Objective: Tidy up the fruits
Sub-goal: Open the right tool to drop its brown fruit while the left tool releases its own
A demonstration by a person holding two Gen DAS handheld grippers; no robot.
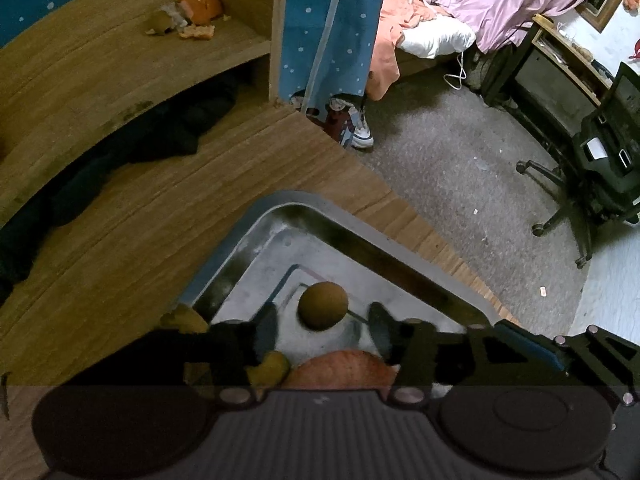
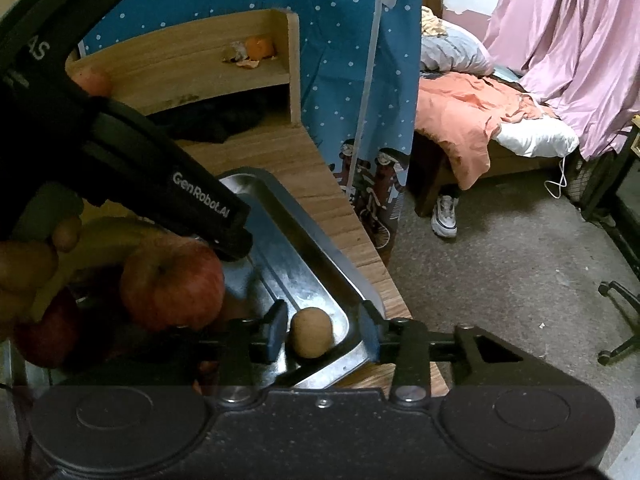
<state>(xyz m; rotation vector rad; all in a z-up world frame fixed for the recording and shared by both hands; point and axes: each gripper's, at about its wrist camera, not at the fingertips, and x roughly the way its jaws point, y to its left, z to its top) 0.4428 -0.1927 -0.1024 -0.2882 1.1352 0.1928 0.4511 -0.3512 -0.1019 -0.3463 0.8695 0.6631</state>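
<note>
A steel tray (image 1: 256, 236) sits on the wooden desk. In the left wrist view my left gripper (image 1: 323, 330) is open, and a small brown round fruit (image 1: 323, 306) lies between its fingertips without touching them. A red apple (image 1: 340, 368) and yellow fruit (image 1: 272, 368) lie just under it. In the right wrist view my right gripper (image 2: 322, 334) is open around a brown round fruit (image 2: 311, 332) in the corner of the tray (image 2: 292, 240). I cannot tell whether it is the same fruit. A red apple (image 2: 172, 284) sits to its left, under the left gripper's body (image 2: 160, 184).
An orange with peel scraps (image 1: 200, 8) lies on the upper wooden shelf. Dark clothes (image 1: 172, 132) fill the space under it. A blue dotted curtain (image 2: 352, 60), a bed (image 2: 480, 120), a white shoe (image 2: 444, 216) and an office chair (image 1: 592, 168) stand beyond the desk edge.
</note>
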